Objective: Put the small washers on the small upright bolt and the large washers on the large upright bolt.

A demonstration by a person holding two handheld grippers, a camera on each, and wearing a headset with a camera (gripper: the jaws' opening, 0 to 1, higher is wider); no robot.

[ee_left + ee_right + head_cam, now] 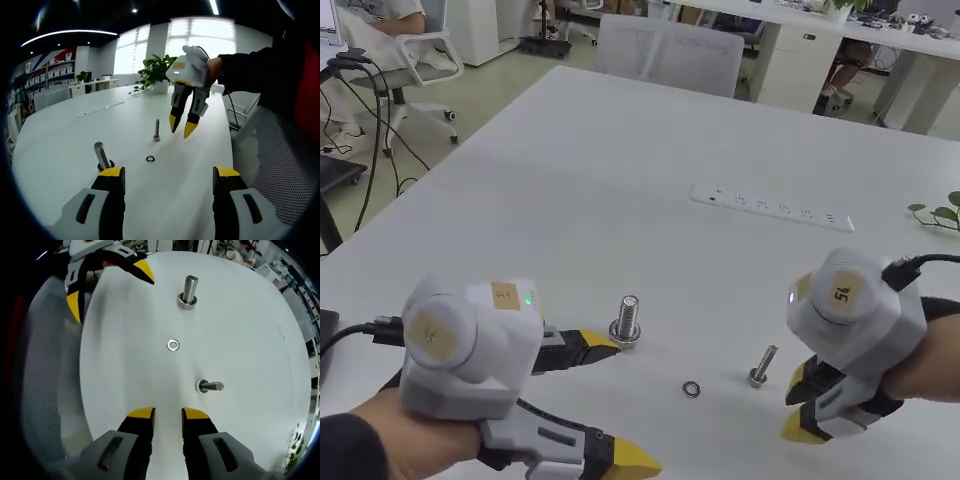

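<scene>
My right claw [168, 412] narrowly parted, empty | small washer [173, 345] just ahead, likely next for small bolt [210, 386] | left claw [167, 172] wide, empty.

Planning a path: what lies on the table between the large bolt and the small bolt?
One loose washer, lying flat between large bolt and small bolt, clearest in the right gripper view.
</scene>
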